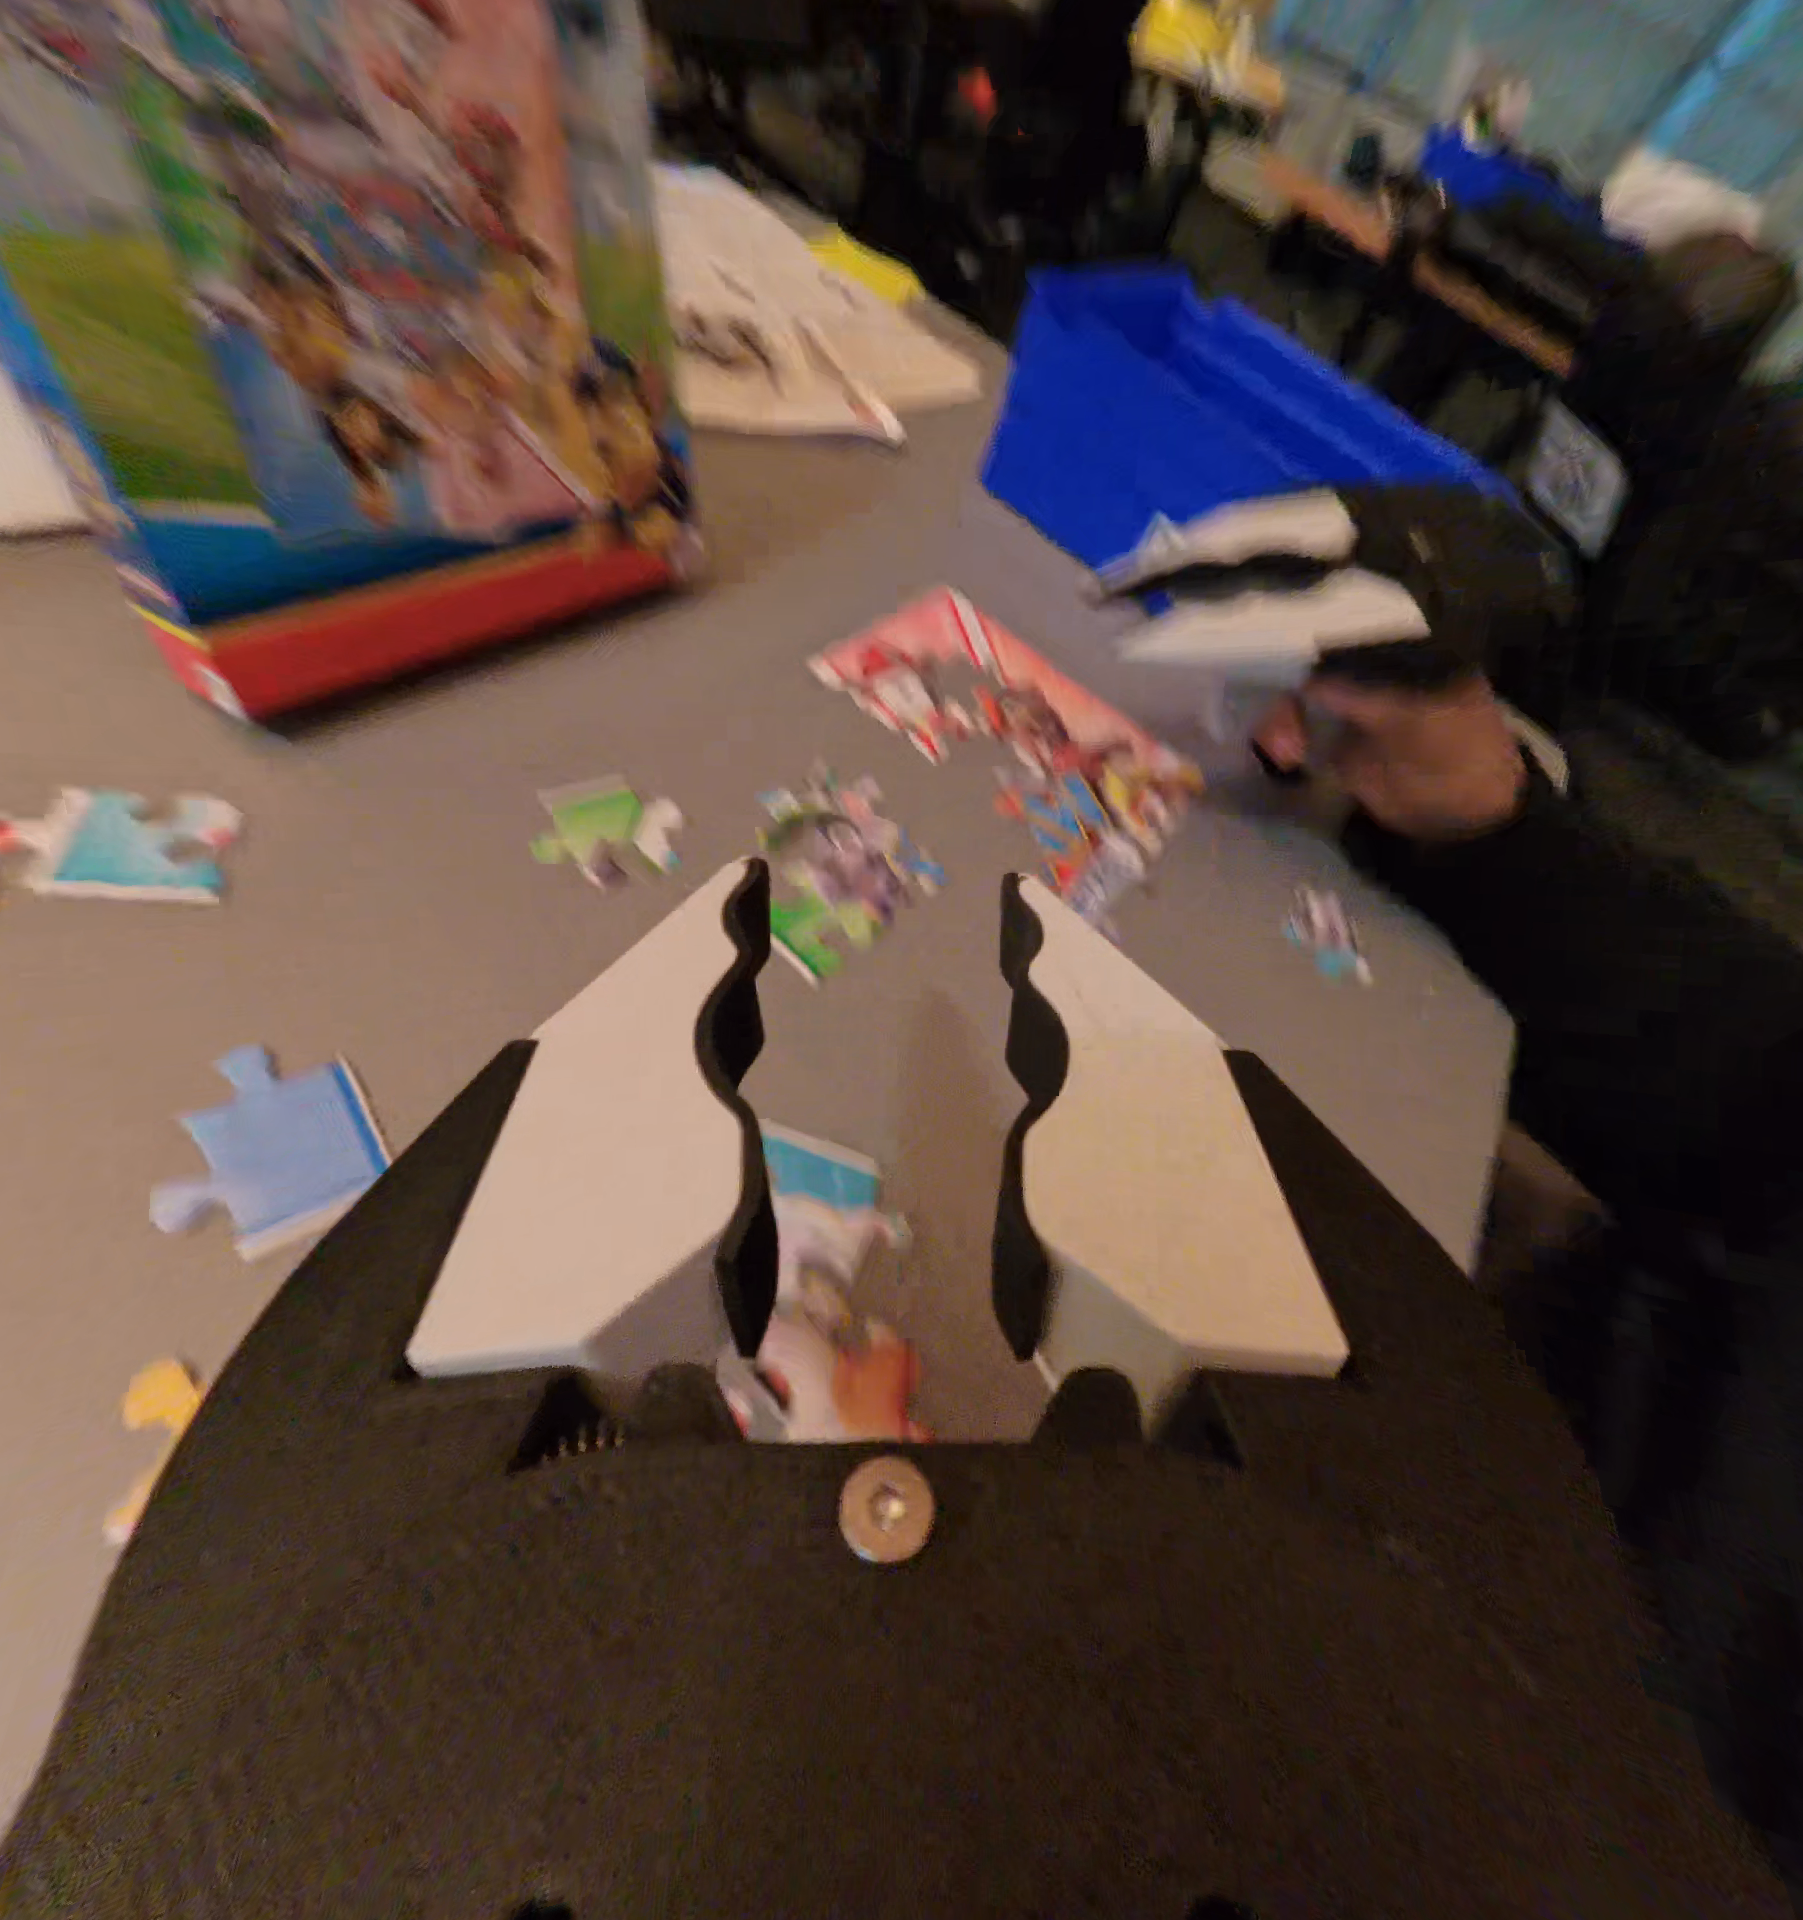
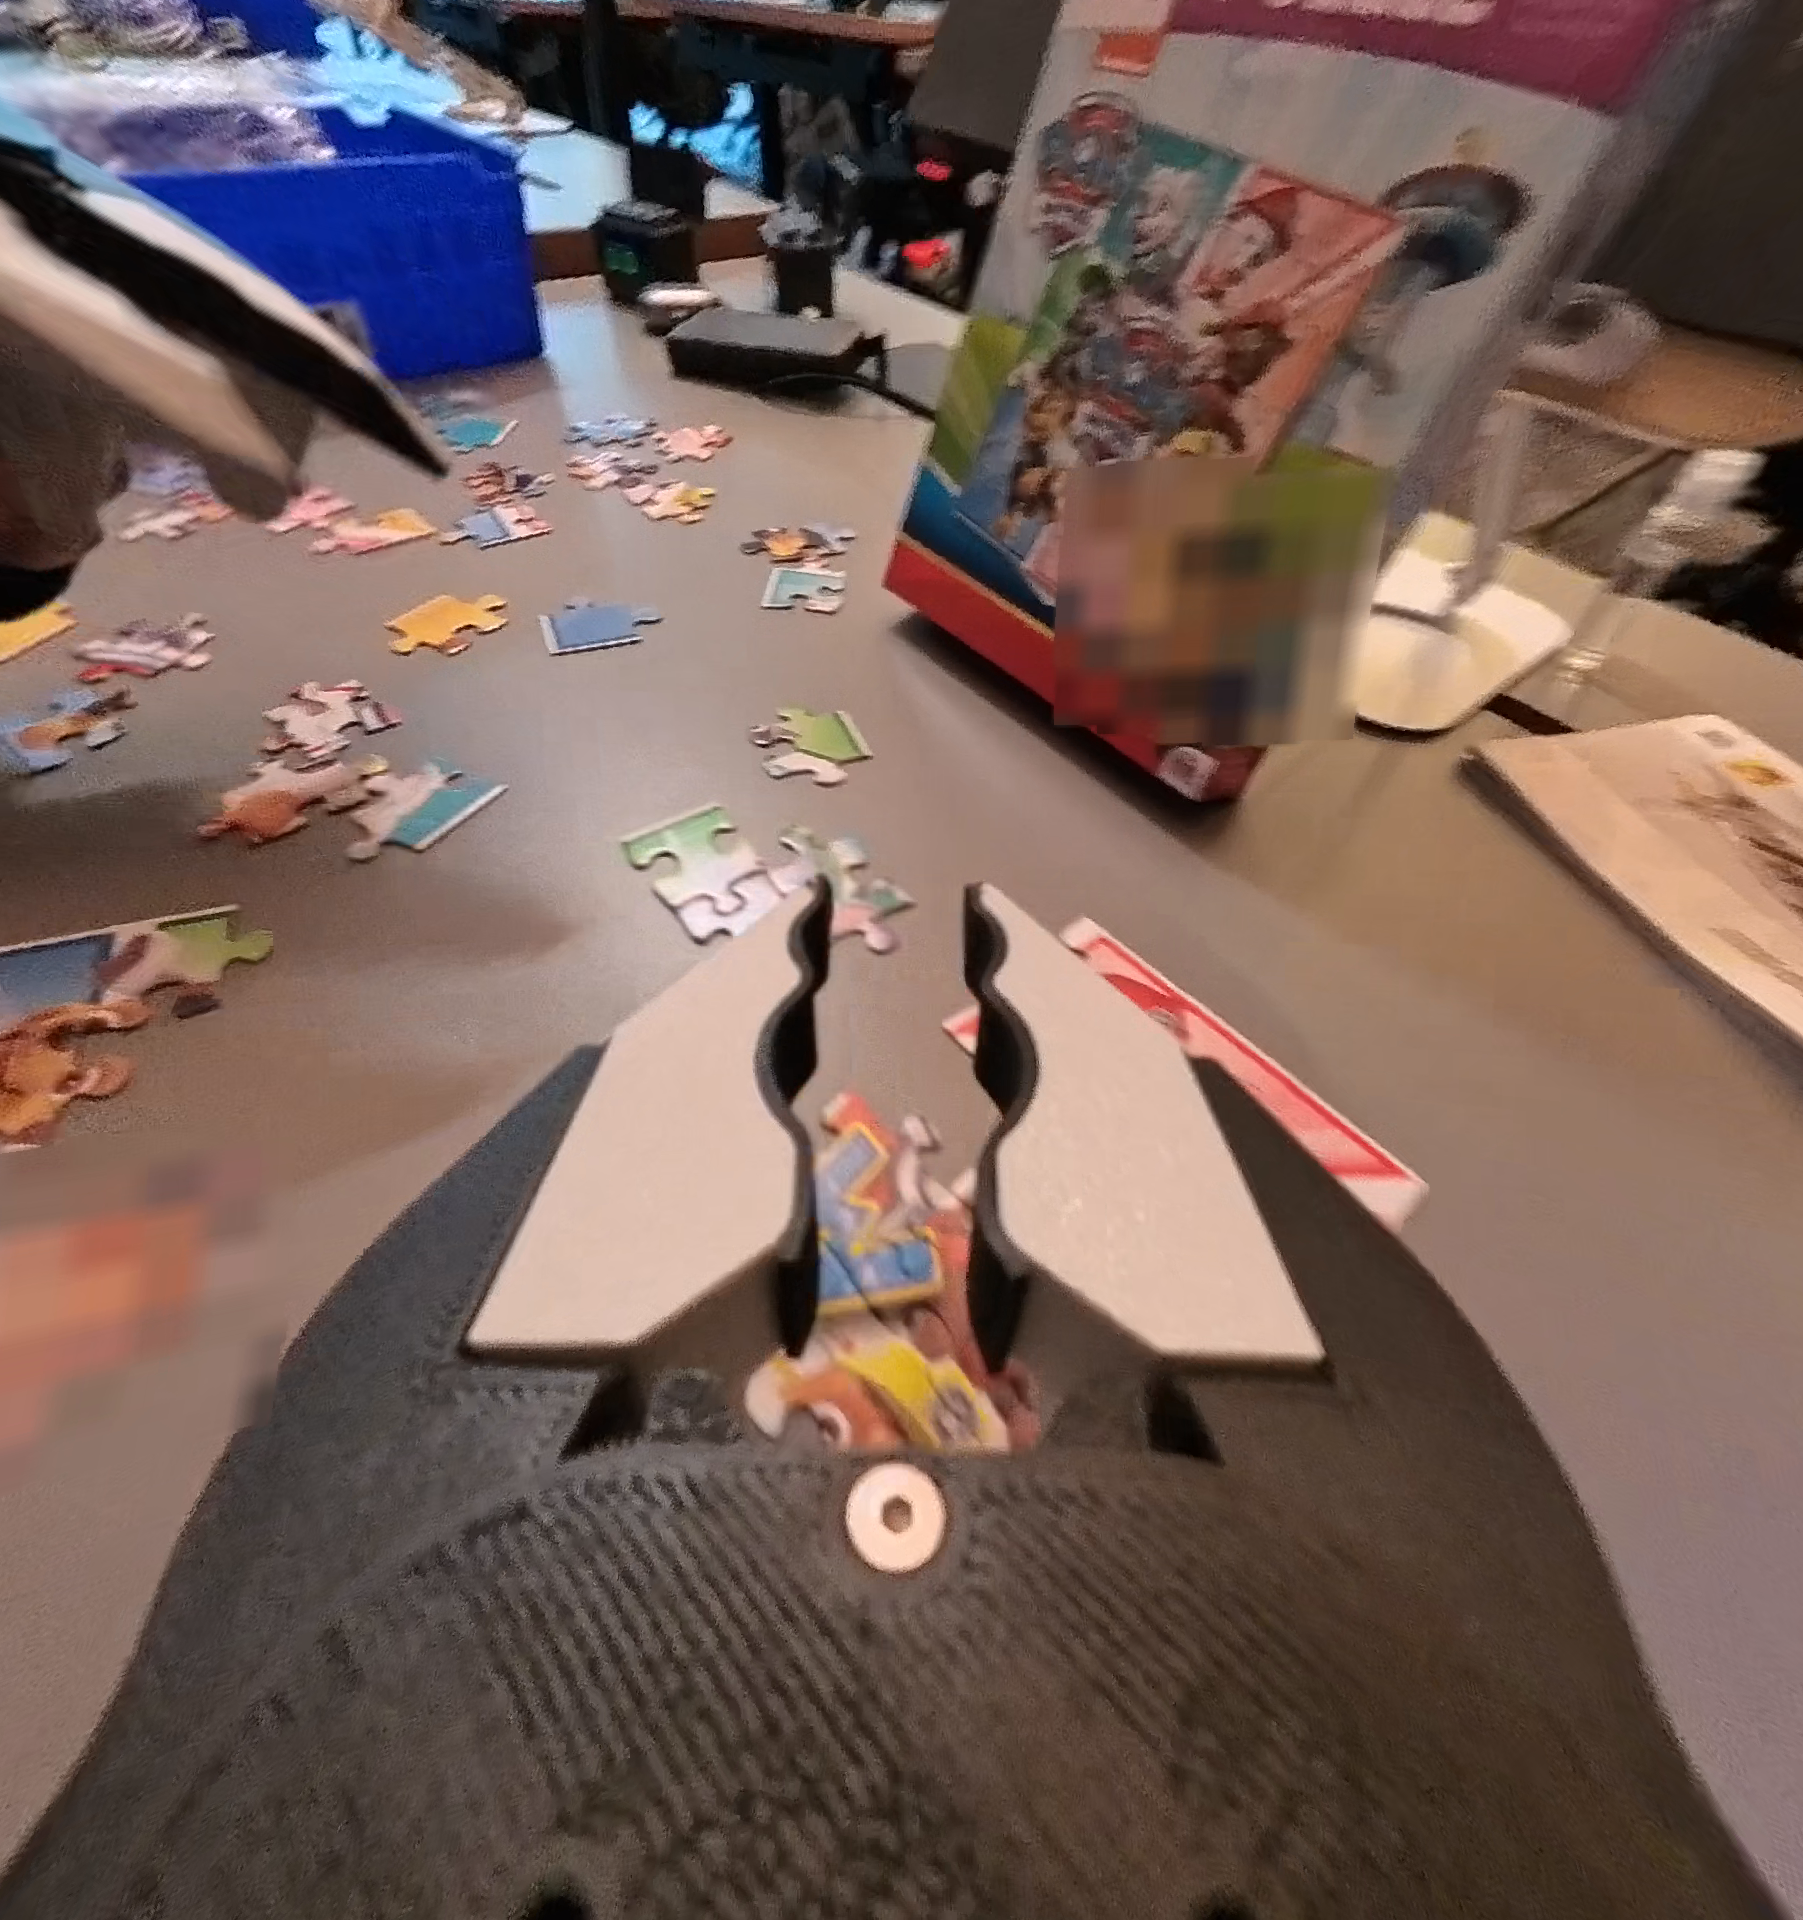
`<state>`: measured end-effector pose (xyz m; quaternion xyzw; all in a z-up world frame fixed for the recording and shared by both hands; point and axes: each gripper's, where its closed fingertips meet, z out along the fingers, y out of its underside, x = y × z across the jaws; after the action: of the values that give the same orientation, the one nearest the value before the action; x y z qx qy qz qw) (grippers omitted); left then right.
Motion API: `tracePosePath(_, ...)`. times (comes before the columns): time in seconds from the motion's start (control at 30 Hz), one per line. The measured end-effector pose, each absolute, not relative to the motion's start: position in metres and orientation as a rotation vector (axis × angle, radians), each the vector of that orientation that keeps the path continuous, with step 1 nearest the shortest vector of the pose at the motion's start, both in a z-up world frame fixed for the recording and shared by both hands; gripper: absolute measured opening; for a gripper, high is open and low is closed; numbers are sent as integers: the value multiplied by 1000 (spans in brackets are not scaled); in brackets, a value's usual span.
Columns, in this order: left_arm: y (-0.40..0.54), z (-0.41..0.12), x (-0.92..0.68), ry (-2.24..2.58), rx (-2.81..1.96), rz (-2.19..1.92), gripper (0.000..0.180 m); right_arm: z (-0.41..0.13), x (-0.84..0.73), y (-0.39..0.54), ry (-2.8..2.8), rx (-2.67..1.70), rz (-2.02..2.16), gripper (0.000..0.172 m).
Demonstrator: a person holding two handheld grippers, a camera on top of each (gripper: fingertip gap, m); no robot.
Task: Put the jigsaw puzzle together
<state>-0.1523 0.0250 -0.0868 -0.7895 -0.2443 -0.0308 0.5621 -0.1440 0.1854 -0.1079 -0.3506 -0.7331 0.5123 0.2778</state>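
Observation:
My left gripper (image 1: 886,883) is open and empty above the grey table (image 1: 461,935). A small cluster of joined puzzle pieces (image 1: 845,873) lies on the table just past its fingertips, and another piece (image 1: 835,1299) shows below between the fingers. The view is motion-blurred. My right gripper (image 2: 897,899) is open and empty, low over an assembled puzzle section (image 2: 876,1247) with a red-bordered edge (image 2: 1240,1081). Joined green and pink pieces (image 2: 731,873) lie just left of its tips. The right gripper (image 1: 1261,592) also shows in the left wrist view, held by a hand. The left gripper (image 2: 201,343) also shows in the right wrist view.
Several loose puzzle pieces (image 2: 440,623) are scattered on the table. An upright puzzle box (image 2: 1136,364) stands at the far side. A blue bin (image 2: 409,239), a black power adapter (image 2: 762,343), a white stand base (image 2: 1448,634) and a booklet (image 2: 1686,883) are around it. The left gripper's tips are roughly 15 centimetres from the right gripper's.

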Motion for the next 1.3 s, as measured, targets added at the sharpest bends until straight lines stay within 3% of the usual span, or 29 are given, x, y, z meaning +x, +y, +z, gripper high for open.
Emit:
tracePosePath(0.27, -3, -157, -35, -326, -2153, -105, 58, -142, -195, 107, -2345, -823, 1175, 49)
tracePosePath(0.5, -7, -169, -24, -306, -2206, -6, 64, -177, -236, 86, -2465, -958, 1067, 67)
tracePosePath(0.63, -9, -175, -16, -289, -2238, 8, 66, -193, -233, 84, -2488, -996, 987, 69)
tracePosePath(0.97, -5, -181, -7, -294, -2250, -11, 66, -191, -217, 70, -2458, -961, 1057, 28)
tracePosePath(1.17, -6, -180, -8, -324, -2231, -21, 66, -190, -222, 72, -2439, -988, 1026, 37)
tracePosePath(1.3, -6, -180, -8, -333, -2223, -36, 66, -191, -227, 72, -2435, -1024, 1034, 29)
